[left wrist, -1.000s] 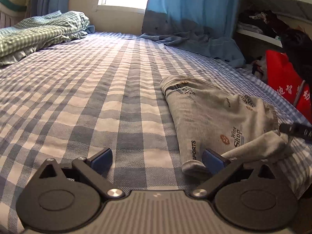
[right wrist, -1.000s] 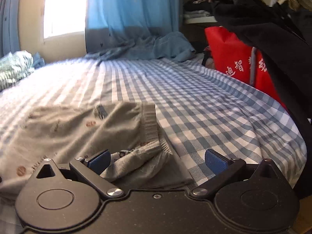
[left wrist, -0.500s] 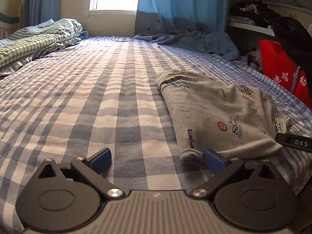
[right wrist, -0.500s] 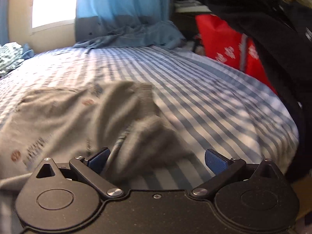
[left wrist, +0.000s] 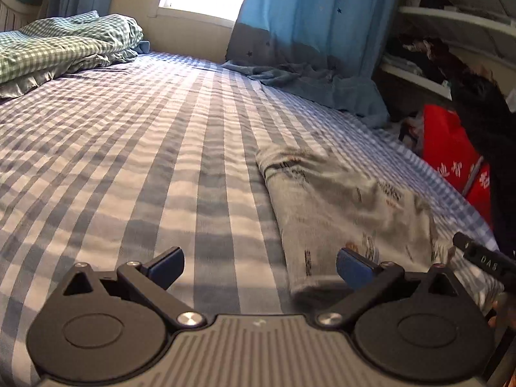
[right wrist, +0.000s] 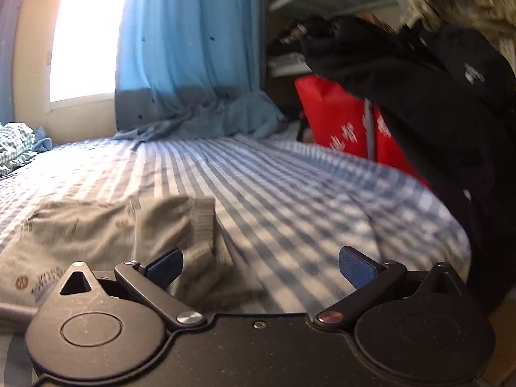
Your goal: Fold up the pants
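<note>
Left wrist view: left gripper (left wrist: 259, 267) fingers spread wide, holding nothing, low over the checked bed (left wrist: 129, 161). Grey printed pants (left wrist: 348, 206) lie folded flat on the bed, toward its near right edge; their near corner sits just beside the gripper's right blue pad. Part of the right gripper (left wrist: 483, 259) shows just past the pants' right side. Right wrist view: right gripper (right wrist: 261, 266) fingers also wide apart, empty; pants (right wrist: 96, 229) lie on the bed at left, ribbed waistband nearest the left pad, contact unclear from blur. Red bag (right wrist: 342, 125) stands beside the bed; blue curtain (right wrist: 190, 48) hangs at its far end.
</note>
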